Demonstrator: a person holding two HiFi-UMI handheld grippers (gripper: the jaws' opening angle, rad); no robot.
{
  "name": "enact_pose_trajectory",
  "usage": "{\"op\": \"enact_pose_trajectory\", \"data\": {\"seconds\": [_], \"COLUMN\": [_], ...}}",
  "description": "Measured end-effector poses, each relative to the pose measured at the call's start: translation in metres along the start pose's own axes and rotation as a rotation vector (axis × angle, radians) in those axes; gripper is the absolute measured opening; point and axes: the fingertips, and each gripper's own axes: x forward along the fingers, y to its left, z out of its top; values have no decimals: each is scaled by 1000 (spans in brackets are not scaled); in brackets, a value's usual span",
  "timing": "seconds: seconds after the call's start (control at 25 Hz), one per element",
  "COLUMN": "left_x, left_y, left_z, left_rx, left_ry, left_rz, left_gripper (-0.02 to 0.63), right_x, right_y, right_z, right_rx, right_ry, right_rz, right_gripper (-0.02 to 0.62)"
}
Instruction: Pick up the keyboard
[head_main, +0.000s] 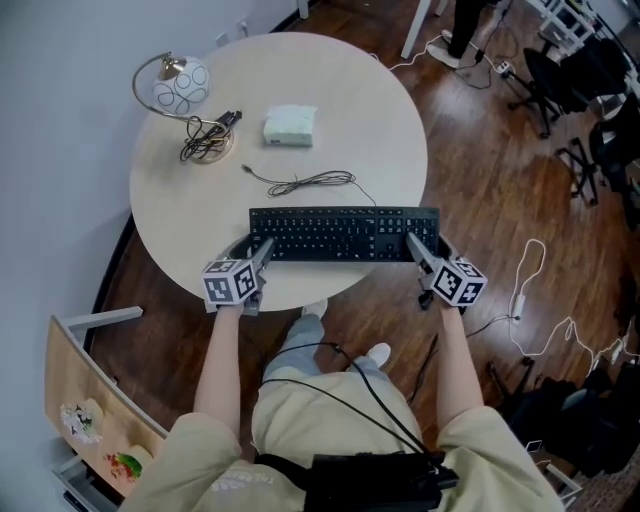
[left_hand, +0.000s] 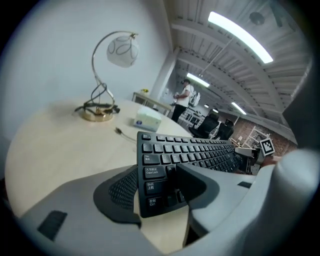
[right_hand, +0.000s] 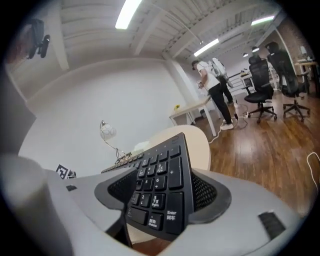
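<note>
A black keyboard (head_main: 345, 233) lies crosswise above the near part of the round pale table (head_main: 190, 220), held at both ends. My left gripper (head_main: 265, 247) is shut on its left end. In the left gripper view the pads clamp the keyboard (left_hand: 200, 152) by the Caps Lock and Shift keys, the left gripper (left_hand: 160, 187) seen from behind. My right gripper (head_main: 415, 243) is shut on the right end. In the right gripper view the number pad of the keyboard (right_hand: 162, 170) sits between the right gripper (right_hand: 160, 197) jaws. The keyboard's cable (head_main: 310, 183) trails over the table behind it.
A gold lamp with a white globe (head_main: 180, 88) and a small white box (head_main: 290, 125) stand at the table's far side. Office chairs (head_main: 570, 80) and loose cables (head_main: 530, 300) are on the wooden floor to the right. A wooden chair (head_main: 90, 400) is at the lower left.
</note>
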Motion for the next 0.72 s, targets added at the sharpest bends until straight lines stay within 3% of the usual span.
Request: {"op": "enact_pose_trajectory", "data": {"seconds": [0.36, 0.72], "left_x": [-66, -134], "left_y": [-110, -230], "left_z": [155, 221], "left_rx": [245, 424], "left_ry": [-363, -602], "left_rz": [-94, -196], "left_gripper": [218, 218], "right_x": [-108, -246], "right_y": [53, 79], "right_z": [161, 235], "right_rx": [-209, -338], "right_ry": [-409, -705], "right_rz": [-3, -11], "right_gripper": [318, 318]}}
